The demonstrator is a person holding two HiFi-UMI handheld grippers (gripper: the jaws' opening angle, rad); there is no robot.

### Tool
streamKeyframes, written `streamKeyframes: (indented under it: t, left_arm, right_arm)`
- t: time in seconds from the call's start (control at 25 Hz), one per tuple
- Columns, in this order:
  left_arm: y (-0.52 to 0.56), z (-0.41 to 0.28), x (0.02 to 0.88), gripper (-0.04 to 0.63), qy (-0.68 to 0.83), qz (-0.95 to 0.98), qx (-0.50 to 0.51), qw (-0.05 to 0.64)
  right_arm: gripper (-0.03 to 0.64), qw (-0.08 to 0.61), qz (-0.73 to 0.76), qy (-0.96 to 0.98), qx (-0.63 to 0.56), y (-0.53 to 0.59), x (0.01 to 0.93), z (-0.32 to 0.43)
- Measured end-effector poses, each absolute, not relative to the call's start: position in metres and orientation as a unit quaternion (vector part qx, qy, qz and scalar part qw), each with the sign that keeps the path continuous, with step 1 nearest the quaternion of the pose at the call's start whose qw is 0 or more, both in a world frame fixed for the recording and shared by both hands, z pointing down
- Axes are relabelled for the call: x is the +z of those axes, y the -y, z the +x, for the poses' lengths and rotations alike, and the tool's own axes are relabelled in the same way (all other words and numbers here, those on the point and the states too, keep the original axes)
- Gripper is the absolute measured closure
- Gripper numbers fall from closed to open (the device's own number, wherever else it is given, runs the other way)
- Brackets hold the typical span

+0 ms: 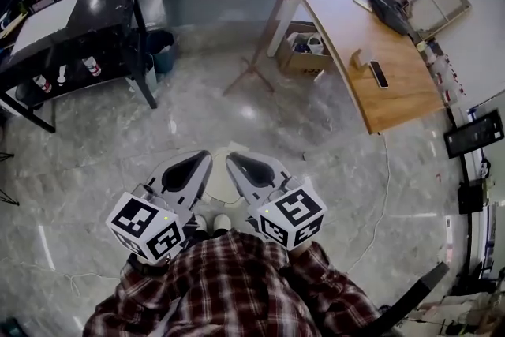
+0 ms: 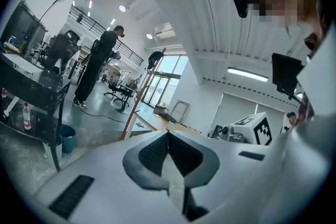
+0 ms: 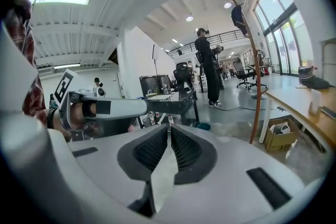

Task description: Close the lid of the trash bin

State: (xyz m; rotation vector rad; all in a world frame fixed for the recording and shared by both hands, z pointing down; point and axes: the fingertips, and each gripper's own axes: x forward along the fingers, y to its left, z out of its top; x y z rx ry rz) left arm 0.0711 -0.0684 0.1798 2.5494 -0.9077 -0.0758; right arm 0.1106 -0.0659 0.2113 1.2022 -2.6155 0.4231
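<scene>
No trash bin with a lid shows plainly. A pale cream object (image 1: 218, 176) lies low between the two grippers, mostly hidden; what it is I cannot tell. My left gripper (image 1: 207, 157) and right gripper (image 1: 231, 159) are held side by side close to the person's plaid-shirted body, pointing forward. Both are shut, jaws meeting at the tips with nothing between them. The left gripper view shows the left gripper (image 2: 168, 134) raised toward the room. In the right gripper view, the right gripper (image 3: 169, 128) sits with the left one (image 3: 100, 107) beside it.
A black table (image 1: 75, 28) stands at the far left with a small teal bin (image 1: 163, 58) beside it. A curved wooden desk (image 1: 371, 51) runs along the right, a cardboard box (image 1: 304, 50) under it. A standing person (image 2: 97, 68) is farther back. The floor is polished grey stone (image 1: 237, 110).
</scene>
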Motion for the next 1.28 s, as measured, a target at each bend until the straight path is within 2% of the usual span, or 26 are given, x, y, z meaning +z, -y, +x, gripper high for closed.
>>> streamKeyframes:
  t: [0.28,1.28]
  left_arm:
    - [0.05,0.084,0.162,0.586,0.317,0.926,-0.032,0.202]
    - [0.052,0.081,0.168,0.585,0.336,0.917,-0.029,0.211]
  right_arm:
    - [0.598,0.052,0.432,0.892,0.122,0.049,0.163,0.126]
    - [0.604,0.061,0.41,0.901,0.127,0.053,0.169,0.124]
